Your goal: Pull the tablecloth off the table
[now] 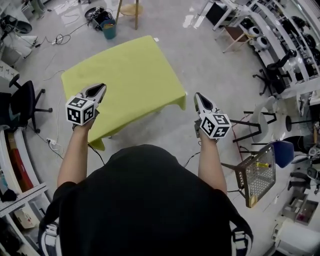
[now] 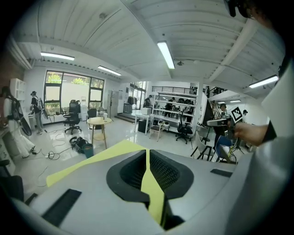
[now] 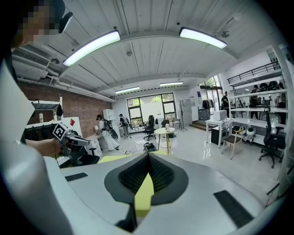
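Yellow-green tablecloth [image 1: 125,75] lay spread smooth over the table, with its near corners drooping. Left gripper [image 1: 102,88] was closed, a strip of cloth pinched between its jaws. Right gripper [image 1: 198,96] likewise, at the near-right corner. Bare floor [image 1: 200,50] ringed the table. Office chair [image 1: 22,105] stood at left, a round side table [image 1: 129,10] beyond the far edge.

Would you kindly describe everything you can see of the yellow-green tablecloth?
The tablecloth is plain yellow-green fabric, smooth and nearly unwrinkled. It is spread flat, and its edges and corners drape down over a table that it hides. Nothing lies on it. The left gripper and right gripper hover by its near edge with jaws shut, apparently not gripping it.
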A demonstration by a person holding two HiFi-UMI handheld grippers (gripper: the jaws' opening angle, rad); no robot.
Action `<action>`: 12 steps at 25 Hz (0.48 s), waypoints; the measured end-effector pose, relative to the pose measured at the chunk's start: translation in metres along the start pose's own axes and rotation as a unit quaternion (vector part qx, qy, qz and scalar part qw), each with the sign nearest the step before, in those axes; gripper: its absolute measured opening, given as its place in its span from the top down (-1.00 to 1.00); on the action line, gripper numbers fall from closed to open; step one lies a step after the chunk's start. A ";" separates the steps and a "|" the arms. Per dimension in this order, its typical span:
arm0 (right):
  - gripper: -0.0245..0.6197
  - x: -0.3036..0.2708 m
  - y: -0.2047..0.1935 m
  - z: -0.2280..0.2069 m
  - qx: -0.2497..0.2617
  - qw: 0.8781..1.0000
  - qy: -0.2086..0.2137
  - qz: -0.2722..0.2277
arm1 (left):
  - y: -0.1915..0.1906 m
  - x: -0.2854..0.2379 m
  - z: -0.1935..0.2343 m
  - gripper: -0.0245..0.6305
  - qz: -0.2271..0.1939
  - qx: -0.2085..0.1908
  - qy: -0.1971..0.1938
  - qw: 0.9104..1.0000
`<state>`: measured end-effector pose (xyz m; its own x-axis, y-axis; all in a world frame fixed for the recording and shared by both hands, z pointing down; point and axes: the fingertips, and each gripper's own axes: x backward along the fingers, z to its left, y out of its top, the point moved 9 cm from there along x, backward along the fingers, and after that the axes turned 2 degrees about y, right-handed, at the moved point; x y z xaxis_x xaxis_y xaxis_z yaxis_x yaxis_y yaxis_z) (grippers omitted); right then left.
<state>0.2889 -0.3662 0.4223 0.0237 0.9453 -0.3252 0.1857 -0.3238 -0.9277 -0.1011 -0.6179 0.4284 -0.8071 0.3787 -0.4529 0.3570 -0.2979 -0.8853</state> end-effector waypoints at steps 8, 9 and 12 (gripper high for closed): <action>0.87 -0.064 0.031 -0.082 0.017 0.998 0.053 0.007 | 0.014 -0.036 -0.006 0.80 -0.005 0.032 0.071 0.997; 0.87 -0.074 0.036 -0.092 0.021 0.998 0.062 0.009 | 0.017 -0.041 -0.008 0.80 -0.006 0.037 0.082 0.996; 0.87 -0.098 0.051 -0.118 0.035 0.996 0.086 0.015 | 0.024 -0.048 -0.014 0.80 -0.012 0.052 0.112 0.992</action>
<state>0.4118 -0.4705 0.4284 0.1973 0.9258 -0.3223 0.1138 -0.3482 -0.9305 -0.0470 -0.6308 0.4272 -0.6852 0.5690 -0.4548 0.2797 -0.3709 -0.8855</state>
